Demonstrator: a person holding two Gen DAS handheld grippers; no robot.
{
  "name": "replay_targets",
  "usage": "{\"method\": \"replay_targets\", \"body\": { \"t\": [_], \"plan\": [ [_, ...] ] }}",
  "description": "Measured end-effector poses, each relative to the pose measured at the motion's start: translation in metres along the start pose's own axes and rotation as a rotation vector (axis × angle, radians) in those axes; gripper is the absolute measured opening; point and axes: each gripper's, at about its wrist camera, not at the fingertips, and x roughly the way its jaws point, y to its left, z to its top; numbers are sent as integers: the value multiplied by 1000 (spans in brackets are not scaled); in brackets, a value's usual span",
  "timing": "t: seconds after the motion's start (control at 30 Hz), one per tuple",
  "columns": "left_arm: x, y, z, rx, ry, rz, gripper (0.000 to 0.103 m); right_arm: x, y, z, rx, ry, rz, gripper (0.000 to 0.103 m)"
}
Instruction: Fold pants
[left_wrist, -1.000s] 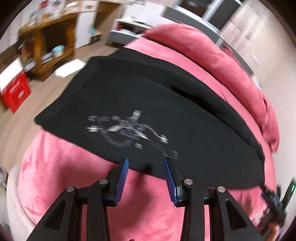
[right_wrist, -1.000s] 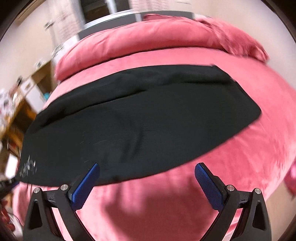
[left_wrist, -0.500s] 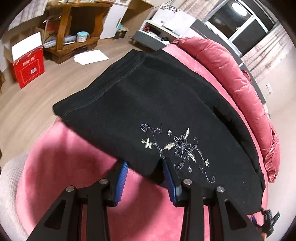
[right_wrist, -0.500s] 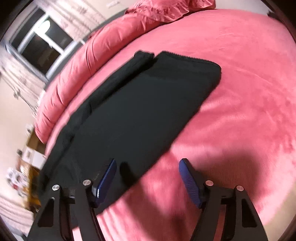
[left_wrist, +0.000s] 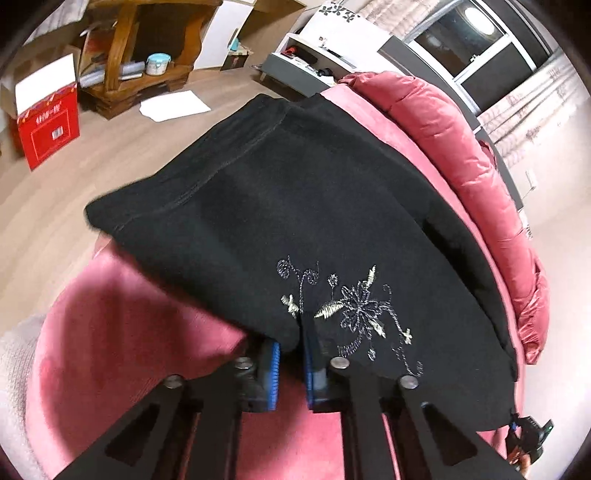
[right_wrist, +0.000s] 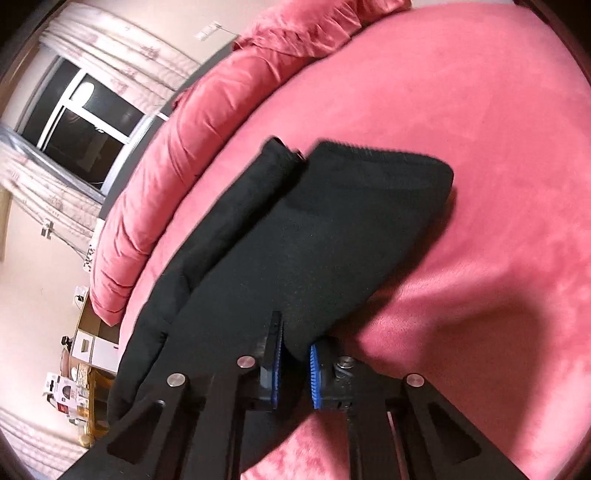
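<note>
The black pants (left_wrist: 314, 206) lie lengthwise across the pink bed (right_wrist: 498, 147), just in front of the rolled pink quilt (left_wrist: 461, 129). The left hand-held gripper (left_wrist: 291, 363) pinches the near edge beside the embroidered flower (left_wrist: 354, 310); the right hand-held gripper (right_wrist: 295, 365) pinches the same edge farther along, likely so both can lift it together for a fold

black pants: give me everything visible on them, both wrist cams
The black pants look like soft knit fabric, laid lengthwise on the pink bed cover, already folded leg over leg. Silver floral embroidery sits near the near edge, a stitched hem band at the far end. The left tongs and the right tongs are each shut on the near edge, pinching a small tuck of cloth.
</note>
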Motion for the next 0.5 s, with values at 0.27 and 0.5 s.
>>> {"method": "replay_targets", "body": {
  "t": [0.27,0.5],
  "plan": [
    [-44,-9,-7,84,39,-17,6,-38,-3,2,-35,-20,-24,7],
    [-61,-2,-34,152,178,24,7,-71,-32,-10,-20,-18,-94,7]
  ]
}}
